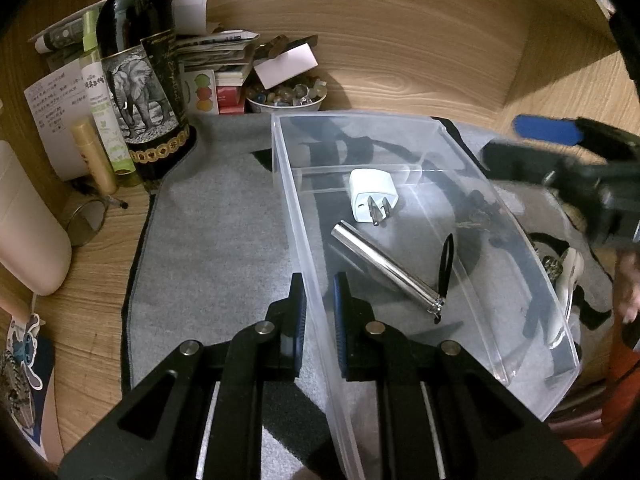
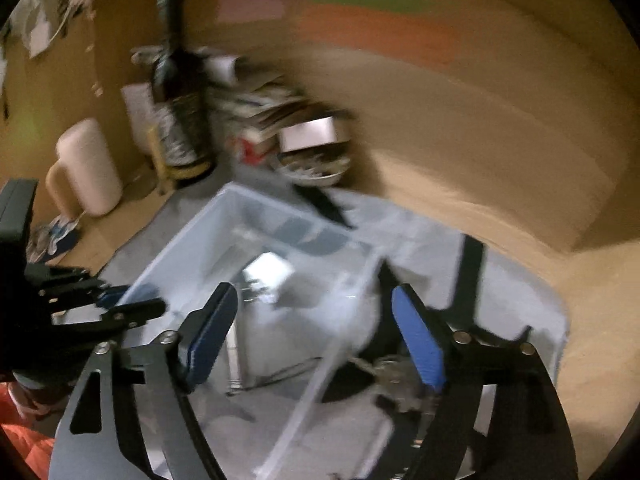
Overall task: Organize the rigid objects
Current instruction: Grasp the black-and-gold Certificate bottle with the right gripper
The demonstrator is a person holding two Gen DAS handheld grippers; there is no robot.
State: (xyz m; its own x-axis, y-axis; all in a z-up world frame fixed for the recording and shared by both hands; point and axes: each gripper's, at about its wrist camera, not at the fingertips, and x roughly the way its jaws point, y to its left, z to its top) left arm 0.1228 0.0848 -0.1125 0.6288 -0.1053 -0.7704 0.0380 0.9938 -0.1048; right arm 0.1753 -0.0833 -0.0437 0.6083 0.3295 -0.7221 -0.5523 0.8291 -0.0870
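Observation:
A clear plastic bin [image 1: 532, 288] lies on a grey mat [image 1: 212, 248]. Inside it are a white plug adapter [image 1: 370, 194] and a metal tube with a black loop [image 1: 386, 270]. My left gripper [image 1: 320, 292] is shut on the bin's left wall near its front corner. My right gripper [image 2: 316, 320] is open and empty, above the bin [image 2: 192, 256], and shows at the right in the left wrist view [image 1: 560, 148]. A bunch of keys [image 1: 476, 216] lies just beyond the bin's right wall. The right wrist view is blurred.
A dark wine bottle [image 1: 140, 60], small bottles, papers and a bowl of stones [image 1: 286, 98] crowd the back left of the wooden desk. A cream container [image 1: 28, 232] stands at the left. A white-handled object [image 1: 568, 276] lies right of the bin.

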